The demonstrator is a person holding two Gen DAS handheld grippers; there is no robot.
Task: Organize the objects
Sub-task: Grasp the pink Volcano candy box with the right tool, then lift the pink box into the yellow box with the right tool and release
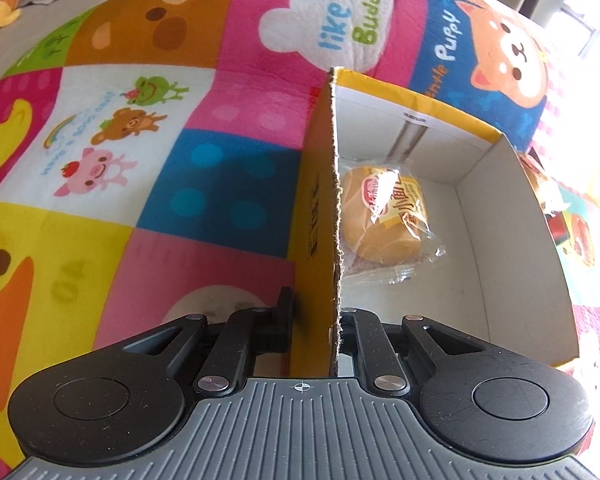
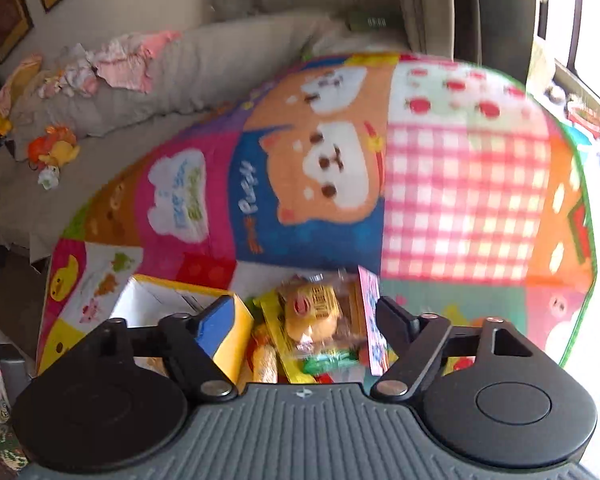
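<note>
My left gripper (image 1: 316,310) is shut on the near side wall of a yellow cardboard box (image 1: 504,208) with a white inside. The torn edge of that wall runs up between the two fingers. A wrapped bread bun (image 1: 384,216) lies on the box floor. In the right wrist view the same box (image 2: 242,332) stands at the lower left. My right gripper (image 2: 304,306) is open over a pile of snack packets beside the box. A wrapped bun (image 2: 312,314) lies on top of the pile between the fingers, and neither pad touches it.
Everything rests on a patchwork cartoon blanket (image 2: 460,184). A pink card (image 2: 371,316) stands upright at the pile's right side. Grey bedding with pink clothes (image 2: 124,60) and an orange toy (image 2: 54,150) lies beyond the blanket. More packets (image 1: 576,232) show right of the box.
</note>
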